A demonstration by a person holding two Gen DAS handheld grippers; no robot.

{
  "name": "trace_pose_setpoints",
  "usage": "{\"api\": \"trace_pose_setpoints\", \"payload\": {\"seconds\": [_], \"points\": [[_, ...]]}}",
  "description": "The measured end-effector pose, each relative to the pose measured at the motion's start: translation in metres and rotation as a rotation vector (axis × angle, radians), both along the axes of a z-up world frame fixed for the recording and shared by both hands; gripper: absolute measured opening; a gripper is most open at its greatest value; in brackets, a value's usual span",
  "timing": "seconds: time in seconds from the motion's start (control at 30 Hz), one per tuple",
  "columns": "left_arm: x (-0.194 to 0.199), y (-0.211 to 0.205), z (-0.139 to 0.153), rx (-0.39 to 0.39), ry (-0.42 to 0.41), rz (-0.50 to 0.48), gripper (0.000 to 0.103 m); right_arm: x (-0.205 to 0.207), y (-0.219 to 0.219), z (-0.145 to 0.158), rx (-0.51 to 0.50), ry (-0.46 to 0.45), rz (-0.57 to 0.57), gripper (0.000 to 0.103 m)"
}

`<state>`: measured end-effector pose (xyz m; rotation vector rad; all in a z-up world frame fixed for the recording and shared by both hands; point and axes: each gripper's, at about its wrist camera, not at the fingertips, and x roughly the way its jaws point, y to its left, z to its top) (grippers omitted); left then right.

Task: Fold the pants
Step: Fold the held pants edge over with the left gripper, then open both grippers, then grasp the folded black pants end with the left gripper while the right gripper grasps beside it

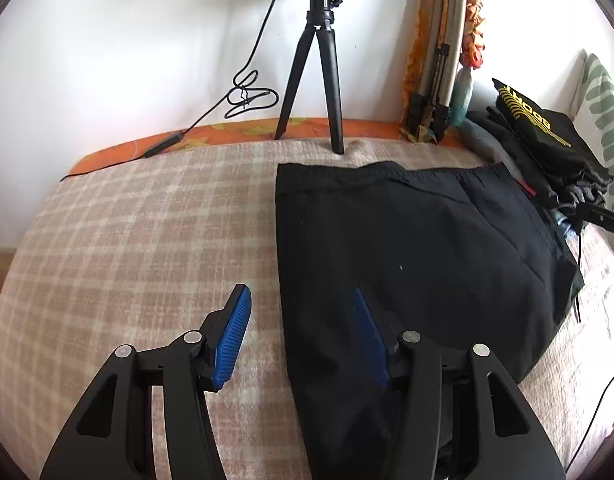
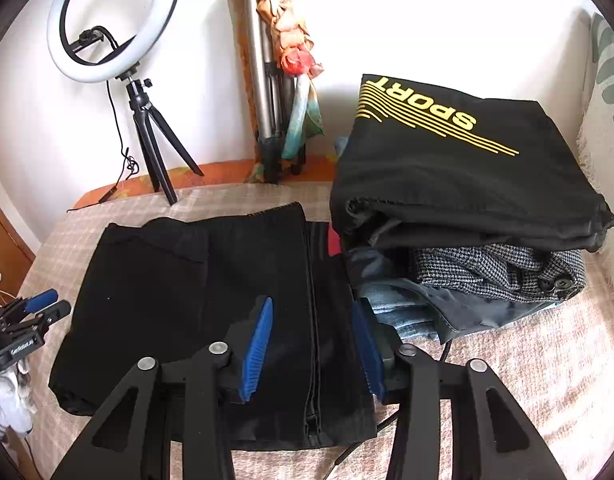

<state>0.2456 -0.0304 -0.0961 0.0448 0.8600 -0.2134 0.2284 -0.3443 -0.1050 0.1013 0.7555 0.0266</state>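
Item 1, my left gripper: jaws spread wide, nothing between them, one blue pad over the checked blanket, the other over black cloth.

Item 2, my right gripper: likewise wide apart and holding nothing, straddling the near seamed edge of the garment.

Item 3, black pants: lying on the blanket in a flat rectangle, apparently already folded at least once, the seamed edge to the right. I judge them soft, light and limp, the cloth fairly smooth, so layers may slide. I would pinch all layers together at the near corners, one per gripper.

Item 4, pile of folded clothes: just beside the pants, on their right.

Item 5, ring light on its tripod: at the far edge by the wall.
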Motion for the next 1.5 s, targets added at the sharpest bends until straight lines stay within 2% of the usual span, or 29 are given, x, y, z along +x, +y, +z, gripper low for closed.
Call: {"api": "trace_pose_setpoints", "payload": {"seconds": [0.07, 0.17, 0.23, 0.33, 0.47, 0.57, 0.67, 0.77, 0.83, 0.9, 1.0, 1.13, 1.2, 1.23, 1.33, 1.4, 1.47, 1.5], "points": [[0.022, -0.002, 0.002, -0.018, 0.017, -0.002, 0.051, -0.003, 0.010, 0.006, 0.022, -0.015, 0.031, 0.057], [0.054, -0.012, -0.004, 0.037, 0.006, 0.026, 0.037, -0.006, 0.028, 0.008, 0.040, -0.017, 0.073, 0.057], [0.071, -0.013, -0.009, 0.022, 0.015, 0.044, 0.031, -0.006, 0.040, 0.008, 0.050, -0.013, 0.100, 0.057], [0.091, -0.012, -0.020, -0.003, 0.045, 0.081, 0.030, -0.004, 0.057, 0.004, 0.028, -0.006, 0.133, 0.057], [0.102, -0.017, -0.037, 0.050, 0.073, 0.079, 0.030, -0.002, 0.062, -0.003, 0.026, 0.012, 0.152, 0.057], [0.105, -0.014, -0.044, 0.014, 0.081, 0.080, 0.031, -0.001, 0.064, -0.004, 0.025, 0.020, 0.155, 0.057], [0.104, -0.008, -0.038, -0.010, 0.096, 0.095, 0.033, -0.001, 0.065, -0.002, 0.025, 0.013, 0.159, 0.057], [0.083, 0.005, -0.019, -0.050, 0.067, 0.106, 0.032, -0.004, 0.067, 0.000, 0.039, 0.005, 0.173, 0.057], [0.059, 0.012, -0.010, -0.081, 0.073, 0.080, 0.033, -0.005, 0.071, 0.001, 0.035, 0.002, 0.187, 0.057], [0.032, 0.016, -0.007, -0.059, 0.071, 0.064, 0.034, -0.007, 0.076, 0.000, 0.028, 0.000, 0.200, 0.057], [-0.003, 0.027, -0.015, -0.089, 0.109, 0.061, 0.037, -0.010, 0.083, 0.001, 0.028, -0.007, 0.222, 0.060], [-0.039, 0.030, -0.033, -0.121, 0.159, 0.070, 0.037, -0.016, 0.093, 0.006, 0.030, -0.040, 0.251, 0.071], [-0.048, 0.023, -0.040, -0.083, 0.159, 0.063, 0.037, -0.019, 0.097, 0.009, 0.045, -0.050, 0.272, 0.073], [-0.054, 0.021, -0.041, -0.067, 0.132, 0.064, 0.037, -0.020, 0.100, 0.010, 0.052, -0.053, 0.287, 0.073], [-0.060, 0.019, -0.039, -0.052, 0.134, 0.076, 0.037, -0.023, 0.110, 0.011, 0.061, -0.071, 0.334, 0.079], [-0.064, 0.024, -0.035, -0.105, 0.142, 0.107, 0.037, -0.022, 0.118, 0.011, 0.083, -0.086, 0.356, 0.086], [-0.070, 0.027, -0.032, -0.158, 0.143, 0.131, 0.037, -0.016, 0.127, 0.012, 0.120, -0.092, 0.373, 0.087], [-0.072, 0.028, -0.032, -0.164, 0.136, 0.139, 0.040, -0.012, 0.133, 0.013, 0.132, -0.085, 0.388, 0.087]]}}
